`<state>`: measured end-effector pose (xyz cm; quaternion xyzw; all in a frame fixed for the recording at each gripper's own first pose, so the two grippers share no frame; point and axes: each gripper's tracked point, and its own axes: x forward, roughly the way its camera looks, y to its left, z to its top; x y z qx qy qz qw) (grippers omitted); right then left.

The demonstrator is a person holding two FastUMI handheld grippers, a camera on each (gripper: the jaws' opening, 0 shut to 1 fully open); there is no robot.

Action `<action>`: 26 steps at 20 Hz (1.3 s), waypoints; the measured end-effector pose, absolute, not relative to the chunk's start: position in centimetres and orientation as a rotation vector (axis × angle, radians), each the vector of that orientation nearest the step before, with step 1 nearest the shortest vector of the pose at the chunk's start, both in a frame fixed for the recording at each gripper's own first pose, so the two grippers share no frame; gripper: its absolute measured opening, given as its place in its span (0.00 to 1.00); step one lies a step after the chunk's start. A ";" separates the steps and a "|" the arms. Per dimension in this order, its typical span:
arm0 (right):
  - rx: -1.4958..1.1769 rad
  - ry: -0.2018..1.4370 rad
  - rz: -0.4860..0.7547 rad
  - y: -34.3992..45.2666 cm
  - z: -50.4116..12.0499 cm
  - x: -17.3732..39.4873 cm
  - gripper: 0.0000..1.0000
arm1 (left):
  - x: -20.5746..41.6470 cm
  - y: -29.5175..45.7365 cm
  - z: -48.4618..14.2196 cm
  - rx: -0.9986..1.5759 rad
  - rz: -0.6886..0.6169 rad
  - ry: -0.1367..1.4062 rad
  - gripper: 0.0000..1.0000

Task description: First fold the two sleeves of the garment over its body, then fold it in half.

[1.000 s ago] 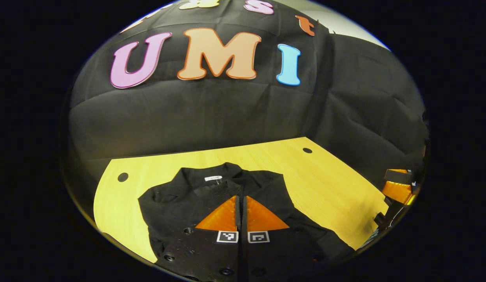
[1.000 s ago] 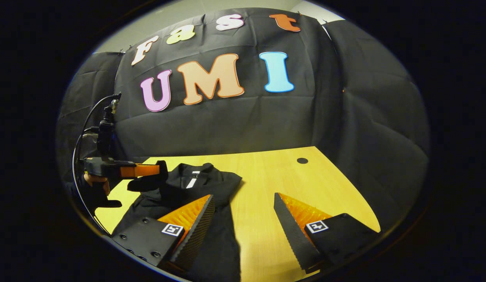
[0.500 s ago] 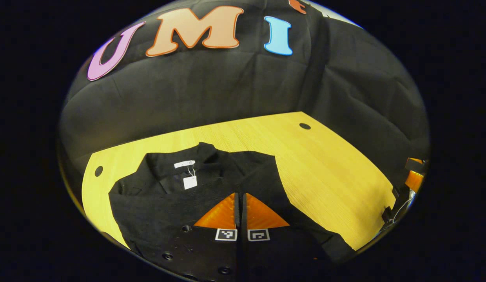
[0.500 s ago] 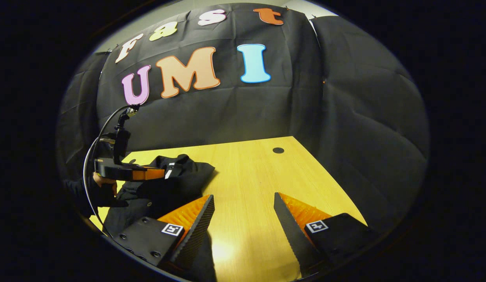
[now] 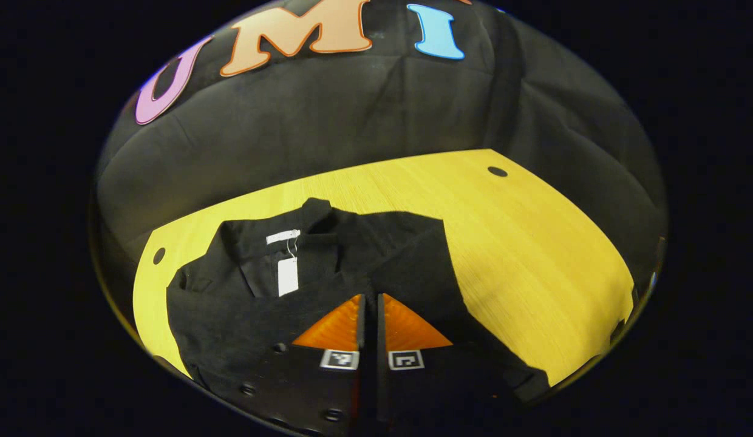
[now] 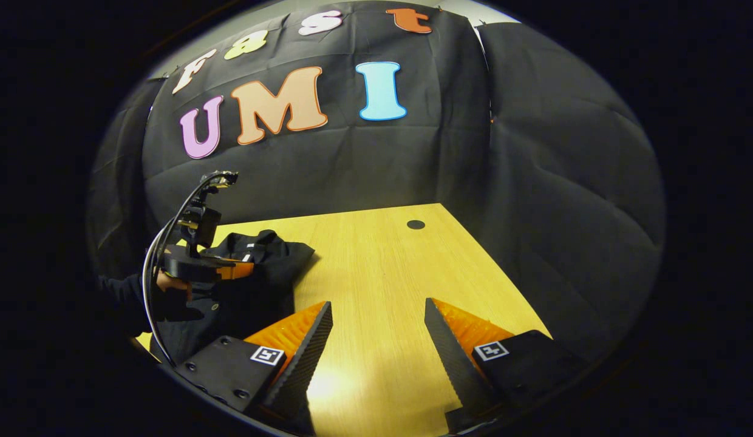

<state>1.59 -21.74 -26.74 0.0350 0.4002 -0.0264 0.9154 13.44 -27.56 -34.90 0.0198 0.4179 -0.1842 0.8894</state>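
On the yellow wooden surface (image 5: 534, 243) lay the black garment (image 5: 243, 303), bunched toward the left side, with its collar at the far end. A white label (image 5: 283, 236) sat inside the collar, and a white tag (image 5: 288, 276) hung just below it.

The left gripper (image 5: 371, 303) was low over the garment. Its 2 fingers (image 5: 334, 325) were pressed almost together, with a thin dark gap between them. Dark cloth lay right around the tips, but I could not tell if any cloth was pinched between them. In the right gripper view, this left gripper (image 6: 231, 271) was above the garment (image 6: 261, 285), held by a hand (image 6: 170, 291) in a dark sleeve (image 6: 118, 291), with a black cable (image 6: 170, 230) looping up from it.

The right gripper (image 6: 376, 346) was over the bare wood, near the garment's right edge. Its 2 fingers (image 6: 303, 358) were spread wide apart and held nothing.

2 small round holes (image 5: 497, 171) showed in the surface, 1 near each far corner. Black cloth walls (image 6: 534, 182) stood close behind and beside the surface.
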 end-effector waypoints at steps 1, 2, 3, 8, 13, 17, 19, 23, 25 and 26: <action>0.076 0.820 -0.046 -21.8 -26.8 1.6 0.94 | 13.3 -28.0 -33.7 0.014 -0.368 0.817 0.21; 0.081 0.820 -0.033 -21.7 -27.0 1.7 0.97 | 14.4 -27.3 -31.3 0.013 -0.329 0.757 0.60; 0.087 0.821 -0.015 -21.7 -27.3 1.8 0.97 | 14.9 -26.5 -29.3 0.018 -0.311 0.695 1.00; 0.108 0.812 0.058 -19.6 -27.3 2.7 0.99 | 12.6 -19.4 -21.7 0.043 -0.218 0.558 0.94; 0.092 0.816 0.120 -14.0 -27.2 0.8 0.98 | 5.5 -8.4 -21.1 0.073 -0.079 0.589 0.94; 0.057 0.841 0.170 -9.9 -27.5 -2.5 0.98 | -1.2 -2.1 -23.3 0.062 0.013 0.669 0.94; 0.063 0.850 0.191 -8.1 -27.6 -4.3 0.99 | -4.3 -0.4 -24.4 0.041 0.032 0.696 0.95; 0.034 0.901 0.198 -6.6 -29.3 -8.1 0.99 | -9.6 1.7 -27.0 0.035 0.048 0.778 0.95; 0.016 0.923 0.193 -6.5 -29.9 -9.6 0.99 | -11.5 2.1 -28.0 0.038 0.046 0.810 0.95; 0.008 0.934 0.192 -6.3 -30.2 -10.4 0.98 | -12.2 2.2 -28.5 0.038 0.043 0.820 0.95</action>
